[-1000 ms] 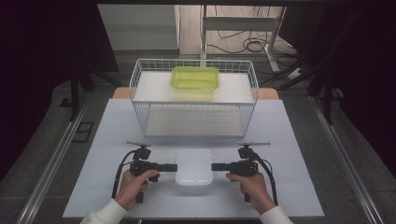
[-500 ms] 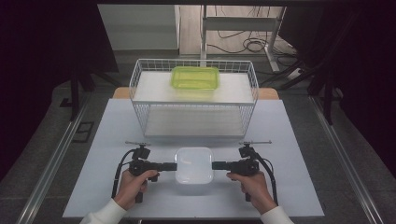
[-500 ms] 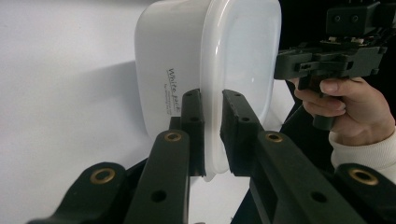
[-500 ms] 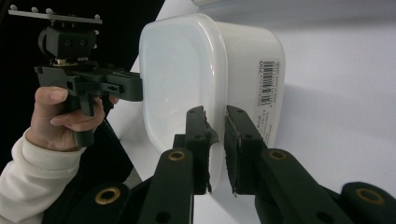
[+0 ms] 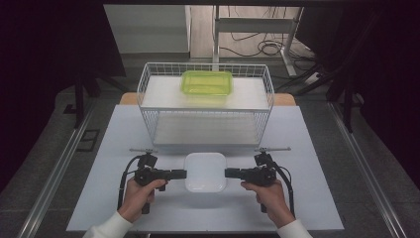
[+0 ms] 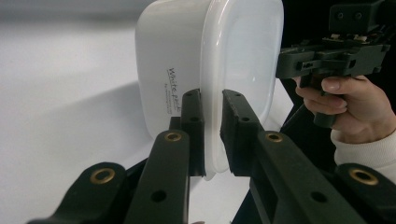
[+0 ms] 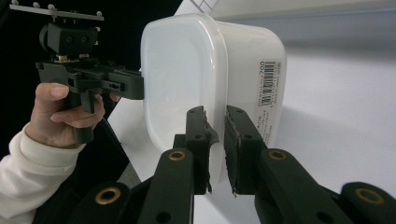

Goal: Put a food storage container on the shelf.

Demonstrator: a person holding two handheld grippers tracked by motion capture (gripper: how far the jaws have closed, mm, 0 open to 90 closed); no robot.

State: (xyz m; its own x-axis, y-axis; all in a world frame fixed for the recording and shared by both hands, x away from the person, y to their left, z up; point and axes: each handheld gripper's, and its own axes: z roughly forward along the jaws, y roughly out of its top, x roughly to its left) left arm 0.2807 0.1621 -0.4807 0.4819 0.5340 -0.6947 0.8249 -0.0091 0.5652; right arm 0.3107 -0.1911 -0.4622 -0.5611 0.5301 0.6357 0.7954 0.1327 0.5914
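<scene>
A white lidded container (image 5: pixel 205 172) is at the near middle of the white table, held between my two grippers. The left gripper (image 5: pixel 182 174) comes in from the left, and its jaws pinch the lid's protruding rim (image 6: pixel 211 100). From the right, the right gripper (image 5: pixel 229 173) is shut on the opposite rim (image 7: pixel 215 116). The container (image 6: pixel 173 70) has handwriting on its side in the left gripper view and a barcode label on its wall (image 7: pixel 266 79) in the right gripper view. Each gripper view also has the other gripper in a hand behind the container.
A white wire basket rack (image 5: pixel 148 84) stands at the far side of the table, with a lime-green lidded container (image 5: pixel 207 83) on its top shelf. Its lower shelf lies open toward me. Dark floor and metal rails flank the table.
The white container's near edge has shifted slightly up the picture, toward the rack. Both grippers have stayed shut on its rim and the hands have barely moved.
</scene>
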